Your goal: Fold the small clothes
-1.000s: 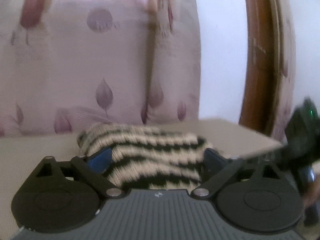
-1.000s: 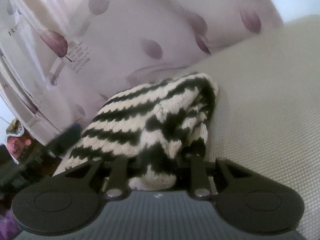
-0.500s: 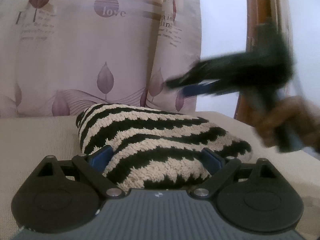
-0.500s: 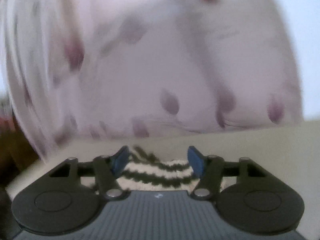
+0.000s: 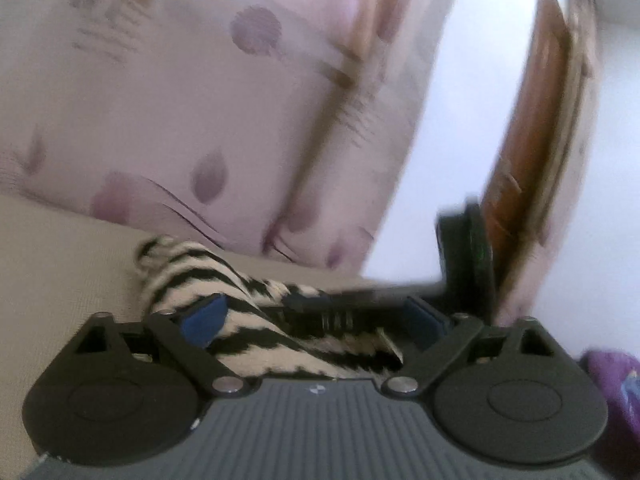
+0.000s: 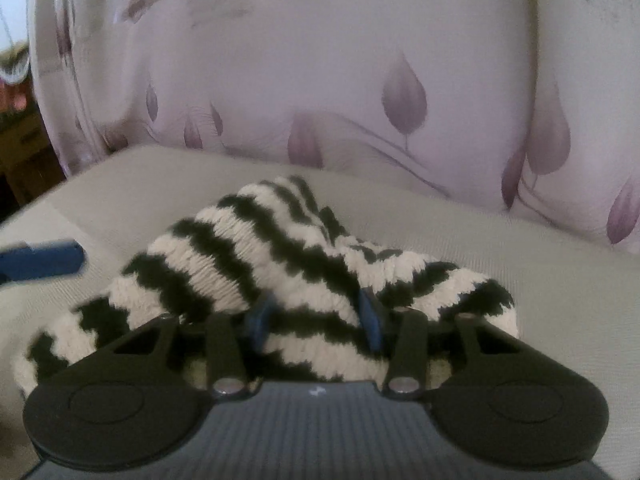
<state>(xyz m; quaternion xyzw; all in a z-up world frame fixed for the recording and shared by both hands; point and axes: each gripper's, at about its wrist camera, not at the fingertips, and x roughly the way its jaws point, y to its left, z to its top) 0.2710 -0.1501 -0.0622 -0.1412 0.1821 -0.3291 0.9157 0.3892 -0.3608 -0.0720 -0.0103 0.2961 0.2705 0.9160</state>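
A black-and-cream striped knitted garment (image 6: 280, 272) lies bunched on a beige surface (image 6: 540, 300). My right gripper (image 6: 316, 316) has its blue-padded fingers closed in on a fold of the knit near its front edge. In the left wrist view the same garment (image 5: 256, 320) lies between the wide-apart blue pads of my left gripper (image 5: 316, 320), which is open. The right gripper's body (image 5: 464, 256) shows at the garment's right end in that view. A blue fingertip (image 6: 44, 260) of the left gripper shows at the left of the right wrist view.
A pink curtain with purple leaf prints (image 6: 360, 80) hangs right behind the surface. A brown wooden frame (image 5: 532, 140) stands at the right. A purple cloth (image 5: 616, 380) lies at the lower right beyond the surface's edge.
My right gripper came down from the air onto the garment and closed on a fold. My left gripper tilted and stayed open around the knit.
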